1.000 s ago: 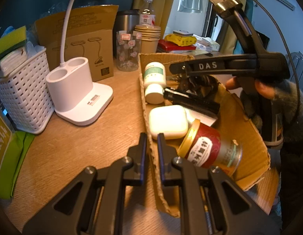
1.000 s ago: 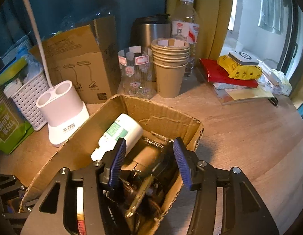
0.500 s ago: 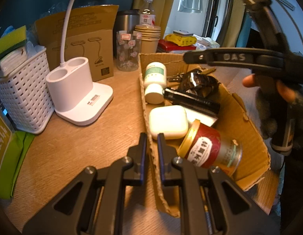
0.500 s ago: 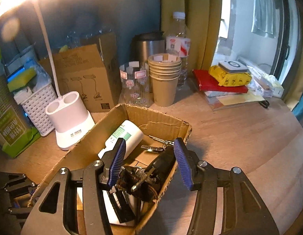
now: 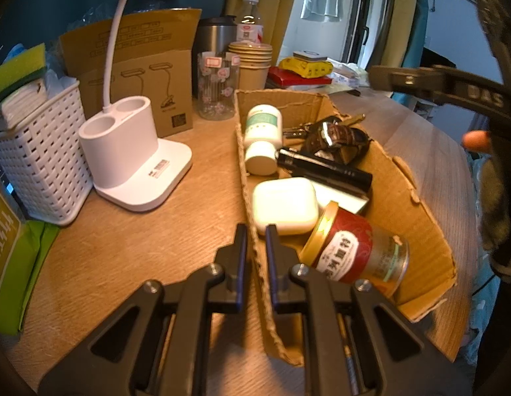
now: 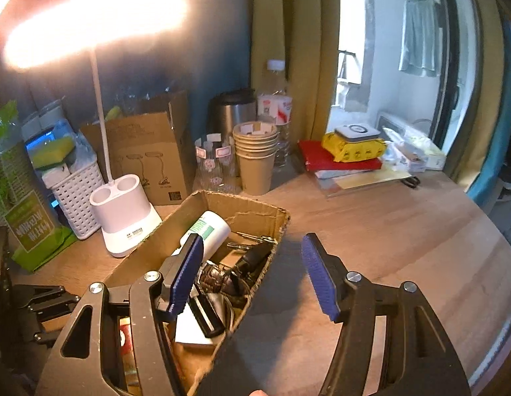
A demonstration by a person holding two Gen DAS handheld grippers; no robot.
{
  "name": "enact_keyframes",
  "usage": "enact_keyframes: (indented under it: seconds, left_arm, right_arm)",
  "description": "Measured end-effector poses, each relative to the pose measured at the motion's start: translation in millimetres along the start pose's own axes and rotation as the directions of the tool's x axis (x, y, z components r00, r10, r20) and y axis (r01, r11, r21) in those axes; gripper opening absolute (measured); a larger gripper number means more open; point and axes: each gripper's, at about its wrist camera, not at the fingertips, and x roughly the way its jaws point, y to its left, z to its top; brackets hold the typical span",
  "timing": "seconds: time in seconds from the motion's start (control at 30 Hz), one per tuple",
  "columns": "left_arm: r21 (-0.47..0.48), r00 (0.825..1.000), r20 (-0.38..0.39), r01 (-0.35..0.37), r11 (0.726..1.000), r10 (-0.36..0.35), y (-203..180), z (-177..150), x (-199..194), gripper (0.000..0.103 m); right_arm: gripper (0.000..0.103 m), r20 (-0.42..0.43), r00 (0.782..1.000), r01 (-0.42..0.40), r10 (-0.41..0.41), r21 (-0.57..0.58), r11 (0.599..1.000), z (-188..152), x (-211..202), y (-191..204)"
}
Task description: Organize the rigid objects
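Observation:
A shallow cardboard box [image 5: 417, 211] lies on the wooden table. It holds a white bottle [image 5: 263, 128], a black flashlight [image 5: 324, 166], a white case [image 5: 285, 206], a red tin with a gold lid [image 5: 351, 250], a watch [image 5: 338, 133] and keys [image 5: 354, 119]. My left gripper [image 5: 255, 231] is shut on the box's left wall near its front. My right gripper [image 6: 252, 274] is open and empty, raised above the box's right wall [image 6: 268, 264]; it also shows at the right of the left wrist view [image 5: 453, 89]. The bottle [image 6: 205, 231] and the watch [image 6: 222, 279] lie below it.
A white lamp base [image 5: 129, 161] and a white basket [image 5: 40, 161] stand left of the box. Behind are a brown carton [image 5: 139, 76], a glass [image 5: 217, 85], paper cups [image 5: 253, 66], a steel kettle [image 6: 232, 115] and a water bottle [image 6: 276, 105]. Books and packets [image 6: 351, 151] lie at the back right.
My right gripper has risen out of the box and drawn back to the right, with its jaws wider and nothing in them. The watch now lies in the box. My left gripper has not moved.

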Motion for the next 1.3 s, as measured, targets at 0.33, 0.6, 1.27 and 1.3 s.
enact_keyframes:
  seconds: [0.33, 0.6, 1.27, 1.3]
  left_arm:
    - [-0.002, 1.000, -0.001, 0.001, 1.000, -0.001, 0, 0, 0, 0.012]
    - [0.003, 1.000, 0.002, -0.001, 1.000, 0.001, 0, 0, 0, 0.012]
    - [-0.020, 0.990, 0.115, -0.078, 0.997, 0.080, 0, 3, -32, 0.023]
    - [-0.026, 0.989, 0.121, -0.082, 0.996, 0.084, 1, 4, -35, 0.024]
  right_arm:
    - [0.065, 0.037, 0.996, 0.075, -0.078, 0.058, 0.995, -18, -48, -9]
    - [0.065, 0.066, 0.986, 0.142, -0.151, 0.122, 0.982, -38, -90, -16]
    - [0.066, 0.129, 0.960, 0.218, -0.249, 0.214, 0.952, -62, -168, -29]
    - [0.066, 0.129, 0.959, 0.220, -0.251, 0.214, 0.952, -61, -170, -29]
